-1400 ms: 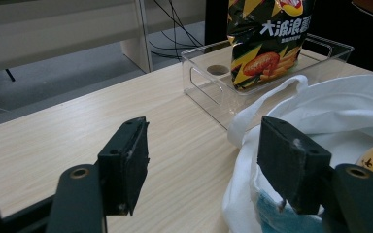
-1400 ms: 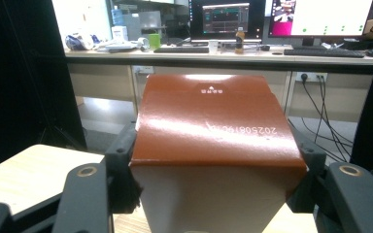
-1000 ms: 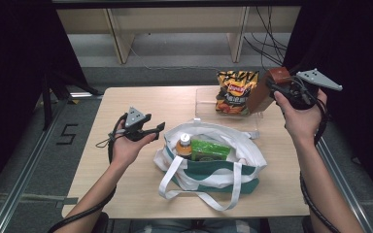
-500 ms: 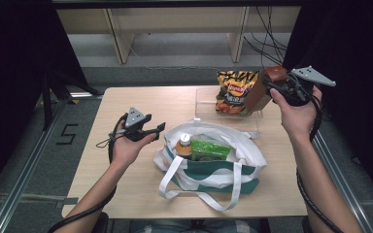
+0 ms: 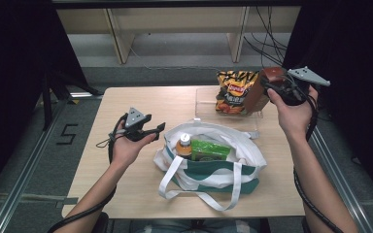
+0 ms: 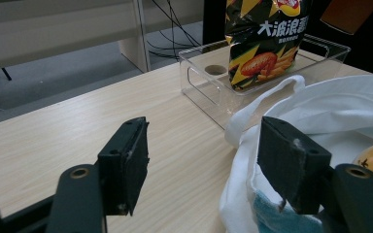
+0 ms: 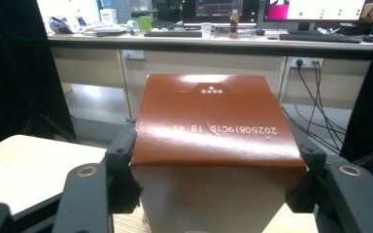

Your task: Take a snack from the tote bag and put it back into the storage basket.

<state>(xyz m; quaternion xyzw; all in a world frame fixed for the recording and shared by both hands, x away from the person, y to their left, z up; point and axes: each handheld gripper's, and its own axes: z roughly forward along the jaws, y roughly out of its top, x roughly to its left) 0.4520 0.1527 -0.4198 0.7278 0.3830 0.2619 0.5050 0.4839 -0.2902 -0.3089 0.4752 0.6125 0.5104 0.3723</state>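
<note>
While my right gripper [image 5: 268, 87] clamps its widely spread jaws on one brown box [image 7: 216, 141], it has drifted slightly right since a second ago, holding the box above the clear tray's [image 5: 204, 104] far end, seemingly bound for it. My left gripper [image 5: 156, 130] gapes empty beside one tote bag [image 5: 243, 145]. One chip packet [image 5: 233, 92] stands in the tray; one bottle [image 5: 184, 145] and one green packet [image 5: 209, 150] fill the bag.

brown carton box [image 7: 213, 145], glossy w/ printed date code, held up off the table. it's tilted, right beside the chip bag [image 5: 233, 91].
</note>
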